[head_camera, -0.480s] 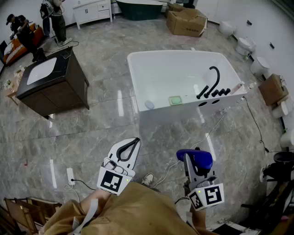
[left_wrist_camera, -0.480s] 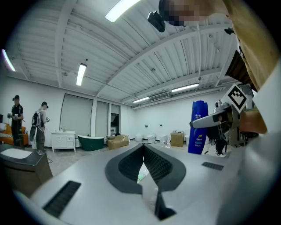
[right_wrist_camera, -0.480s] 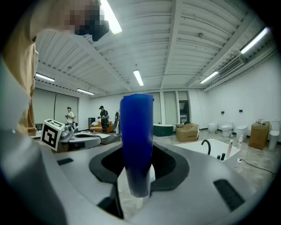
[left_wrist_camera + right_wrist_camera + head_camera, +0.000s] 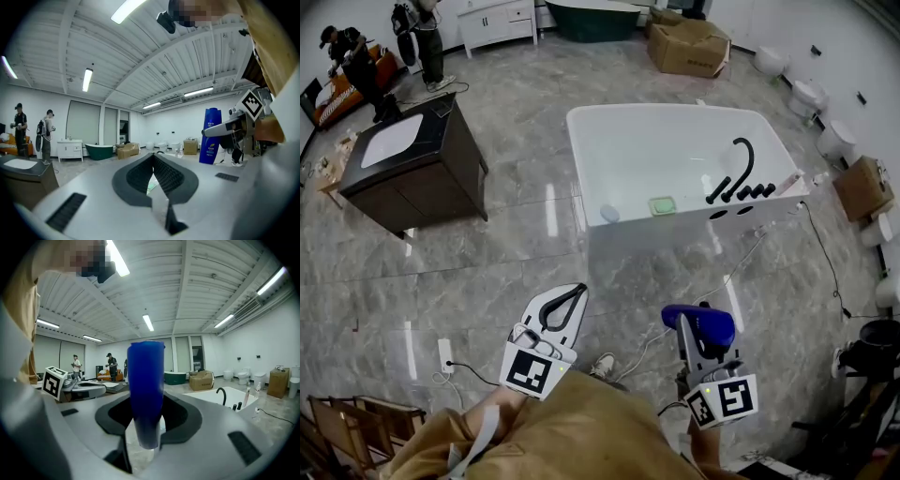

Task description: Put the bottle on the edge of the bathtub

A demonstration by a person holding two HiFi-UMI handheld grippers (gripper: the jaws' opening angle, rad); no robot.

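Bathtub [image 4: 675,239] drifted slightly right; open floor [image 4: 628,272] separates bottle [image 4: 698,323] from edge.

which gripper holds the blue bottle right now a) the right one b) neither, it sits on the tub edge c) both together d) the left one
a: the right gripper view shows the blue bottle upright between the pads of the right gripper, which press on it; the left gripper has its jaws closed on nothing.

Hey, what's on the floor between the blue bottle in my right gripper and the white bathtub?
In the head view, only grey tiled floor and a thin white cable lie between the blue bottle and the bathtub.
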